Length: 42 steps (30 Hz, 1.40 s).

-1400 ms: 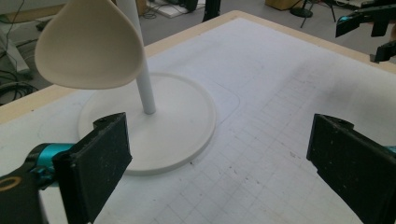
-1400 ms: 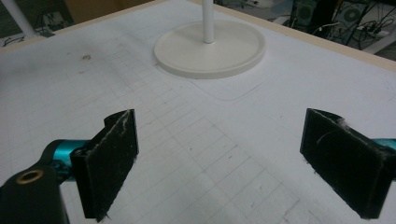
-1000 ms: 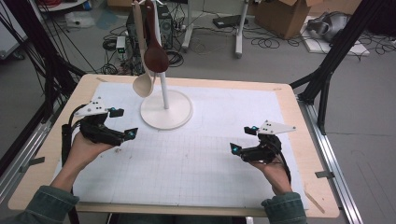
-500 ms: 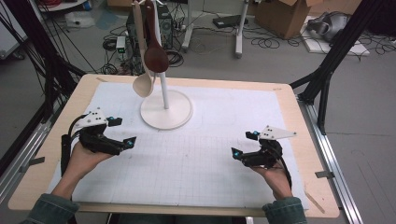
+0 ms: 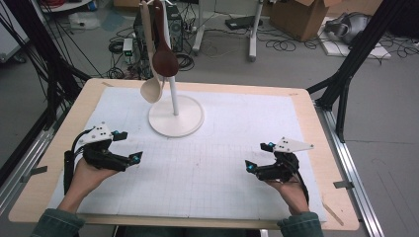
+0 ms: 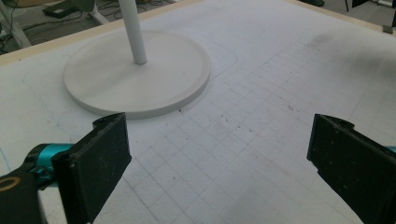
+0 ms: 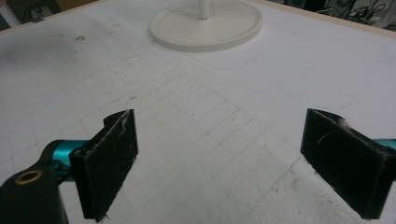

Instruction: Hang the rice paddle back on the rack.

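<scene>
Two grippers sit low over the white gridded mat [image 5: 232, 148] on the counter [image 5: 316, 118], one in each hand. The left gripper [image 5: 129, 146] is at the near left of the mat with its jaws spread wide and nothing between them; the left gripper view confirms the wide gap, bare mat under it [image 6: 219, 154]. The right gripper [image 5: 258, 156] is at the near right, jaws also wide apart and empty, same in the right gripper view [image 7: 217, 154].

One white stand [image 5: 176, 116] sits at the far centre-left of the mat: a round flat base with a thin upright pole. It is farther off than both grippers, near the left gripper and to its far right, well apart from the right gripper and to its far left. Neither gripper touches it. In the left gripper view the base [image 6: 135, 77] lies just beyond the jaws, toward the left; in the right gripper view it [image 7: 205, 25] is at the far edge of the frame, ahead.

Two spoons hang at the pole: one dark brown spoon [image 5: 164, 58], bowl down, and one pale wooden spoon [image 5: 152, 89] just below and left of it, bowl over the far left rim of the base. Both are clear of the mat.

Count: two grippers, one stand, two spoons, one mat.
</scene>
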Each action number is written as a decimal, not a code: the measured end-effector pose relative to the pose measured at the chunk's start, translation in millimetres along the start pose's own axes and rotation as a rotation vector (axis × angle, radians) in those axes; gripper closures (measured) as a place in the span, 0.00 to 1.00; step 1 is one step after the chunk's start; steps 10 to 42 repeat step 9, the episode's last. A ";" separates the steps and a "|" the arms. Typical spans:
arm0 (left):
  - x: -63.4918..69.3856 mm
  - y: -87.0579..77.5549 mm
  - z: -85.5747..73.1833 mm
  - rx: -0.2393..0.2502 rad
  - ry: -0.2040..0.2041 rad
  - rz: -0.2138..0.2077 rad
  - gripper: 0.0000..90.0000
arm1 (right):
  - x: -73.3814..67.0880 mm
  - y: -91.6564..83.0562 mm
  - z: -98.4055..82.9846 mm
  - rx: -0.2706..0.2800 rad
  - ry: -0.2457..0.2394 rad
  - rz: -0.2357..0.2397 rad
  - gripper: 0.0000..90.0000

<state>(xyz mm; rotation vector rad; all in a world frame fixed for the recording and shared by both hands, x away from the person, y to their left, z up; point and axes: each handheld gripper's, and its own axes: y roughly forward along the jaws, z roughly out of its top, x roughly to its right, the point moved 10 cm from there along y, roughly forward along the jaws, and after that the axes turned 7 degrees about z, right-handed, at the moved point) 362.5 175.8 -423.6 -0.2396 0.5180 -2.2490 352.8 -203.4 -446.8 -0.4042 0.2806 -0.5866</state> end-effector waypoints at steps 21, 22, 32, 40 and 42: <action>-0.7 -2.5 -5.6 0.004 -0.005 0.017 0.07 | -2.0 -2.6 -5.0 0.003 0.009 -0.004 0.12; -0.7 -2.5 -5.6 0.004 -0.005 0.017 0.07 | -2.0 -2.6 -5.0 0.003 0.009 -0.004 0.12; -0.7 -2.5 -5.6 0.004 -0.005 0.017 0.07 | -2.0 -2.6 -5.0 0.003 0.009 -0.004 0.12; -0.7 -2.5 -5.6 0.004 -0.005 0.017 0.07 | -2.0 -2.6 -5.0 0.003 0.009 -0.004 0.12; -0.7 -2.5 -5.6 0.004 -0.005 0.017 0.07 | -2.0 -2.6 -5.0 0.003 0.009 -0.004 0.12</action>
